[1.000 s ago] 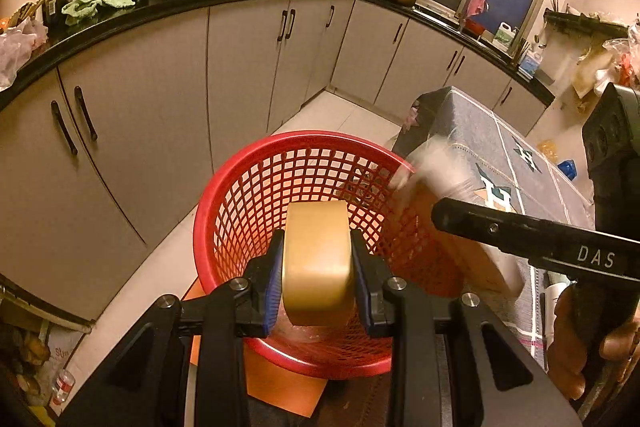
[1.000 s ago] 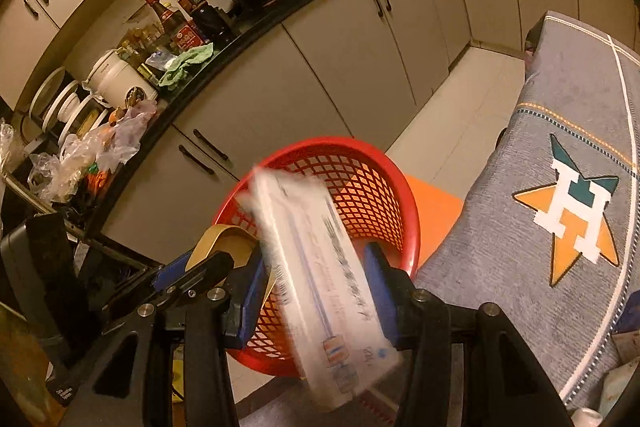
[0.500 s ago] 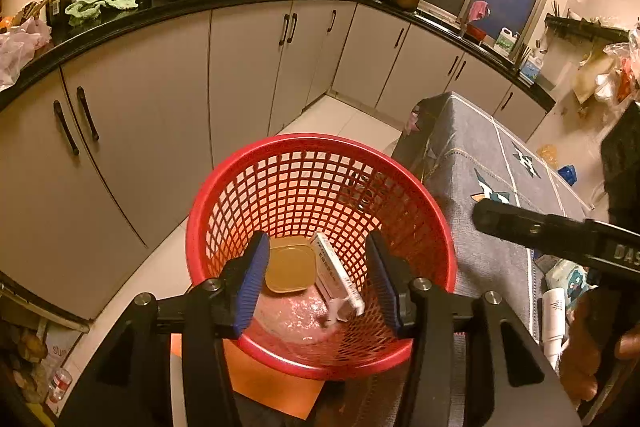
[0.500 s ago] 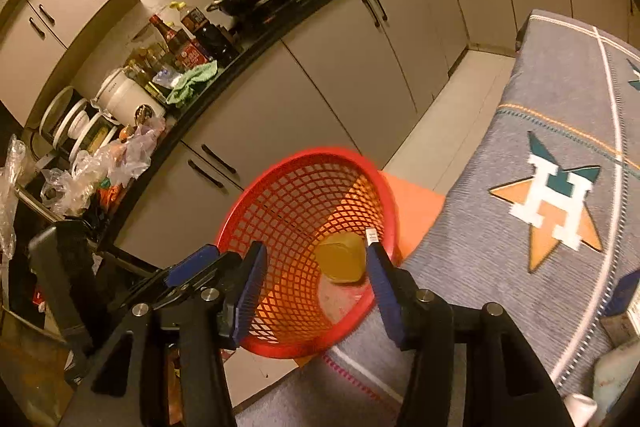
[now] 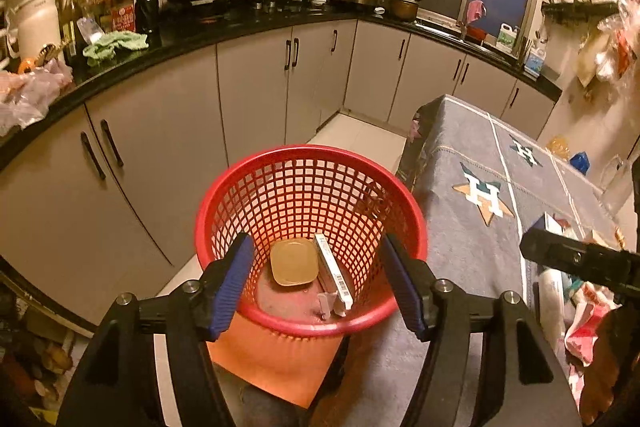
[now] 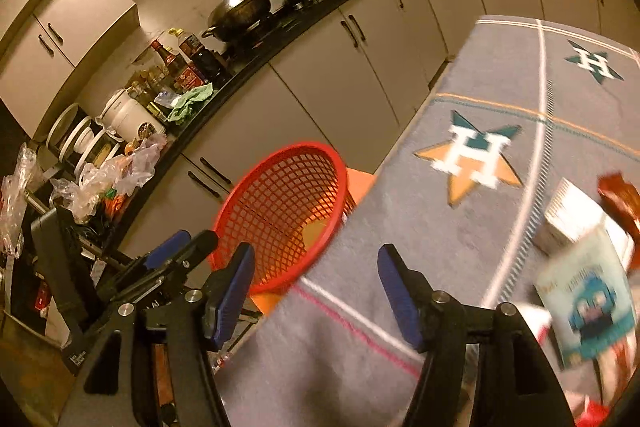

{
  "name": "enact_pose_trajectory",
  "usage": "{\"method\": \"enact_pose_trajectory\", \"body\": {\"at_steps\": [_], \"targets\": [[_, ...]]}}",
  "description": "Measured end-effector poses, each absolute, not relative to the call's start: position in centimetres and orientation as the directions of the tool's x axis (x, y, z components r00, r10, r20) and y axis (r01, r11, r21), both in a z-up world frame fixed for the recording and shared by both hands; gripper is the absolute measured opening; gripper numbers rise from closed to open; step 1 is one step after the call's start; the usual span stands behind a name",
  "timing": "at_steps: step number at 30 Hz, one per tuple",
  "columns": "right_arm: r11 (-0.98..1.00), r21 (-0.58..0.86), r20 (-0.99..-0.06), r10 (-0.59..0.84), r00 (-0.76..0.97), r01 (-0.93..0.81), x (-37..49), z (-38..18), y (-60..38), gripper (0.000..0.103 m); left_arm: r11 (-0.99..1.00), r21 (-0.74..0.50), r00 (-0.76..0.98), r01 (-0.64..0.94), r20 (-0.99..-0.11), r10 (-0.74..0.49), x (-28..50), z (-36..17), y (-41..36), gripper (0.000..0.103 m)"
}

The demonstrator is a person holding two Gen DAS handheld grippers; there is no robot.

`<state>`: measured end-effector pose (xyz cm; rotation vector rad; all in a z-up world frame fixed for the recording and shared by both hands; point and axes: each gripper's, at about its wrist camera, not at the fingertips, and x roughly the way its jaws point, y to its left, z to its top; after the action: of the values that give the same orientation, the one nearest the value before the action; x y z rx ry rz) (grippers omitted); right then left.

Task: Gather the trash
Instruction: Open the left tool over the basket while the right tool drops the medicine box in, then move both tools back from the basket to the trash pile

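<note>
A red mesh basket [image 5: 280, 211] stands on the floor beside the table. In it lie a tan square lid [image 5: 294, 262] and a white carton [image 5: 333, 275]. My left gripper [image 5: 316, 285] is open and empty, right above the basket's near rim. My right gripper [image 6: 316, 293] is open and empty over the grey tablecloth [image 6: 500, 99], with the basket [image 6: 280, 195] to its left. More trash lies at the right: a light blue packet [image 6: 588, 299], a white box [image 6: 572, 215] and a red wrapper [image 6: 618, 191]. The right gripper's body [image 5: 580, 259] shows in the left wrist view.
An orange mat [image 5: 276, 359] lies under the basket. Grey cabinets [image 5: 248, 99] under a black counter with pots and bottles run behind it. Crumpled wrappers [image 5: 584, 323] lie on the table's near right part. A cluttered shelf [image 6: 48, 195] stands at the left.
Both grippers opened and dropped the tan lid and the white carton into the basket. The right gripper then swung right, over the table toward the remaining trash.
</note>
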<state>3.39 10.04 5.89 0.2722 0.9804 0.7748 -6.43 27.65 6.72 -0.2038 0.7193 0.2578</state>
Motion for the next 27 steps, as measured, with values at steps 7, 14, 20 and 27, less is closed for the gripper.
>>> {"method": "enact_pose_trajectory", "body": {"at_steps": [7,14,20,27], "targets": [[0.710,0.544,-0.634,0.697,0.336,-0.446,0.1,5.2,6.2,0.068,0.962,-0.037,0.735,-0.269,-0.653,0.180,-7.8,7.0,23.5,0.067],[0.729,0.520,-0.627,0.680,0.380,-0.445,-3.0,5.6,2.8,0.068,0.978,0.038,0.746,-0.206,-0.641,0.182,-8.0,6.9,19.0,0.068],[0.755,0.510,-0.624,0.655,0.427,-0.413,-4.6,5.2,-0.7,0.069,0.986,0.075,0.745,-0.147,-0.648,0.160,-8.1,6.1,15.8,0.069],[0.780,0.514,-0.613,0.624,0.484,-0.356,-6.2,5.0,-5.2,0.070,0.991,0.117,0.744,-0.070,-0.656,0.130,-8.2,5.1,12.1,0.070]]}}
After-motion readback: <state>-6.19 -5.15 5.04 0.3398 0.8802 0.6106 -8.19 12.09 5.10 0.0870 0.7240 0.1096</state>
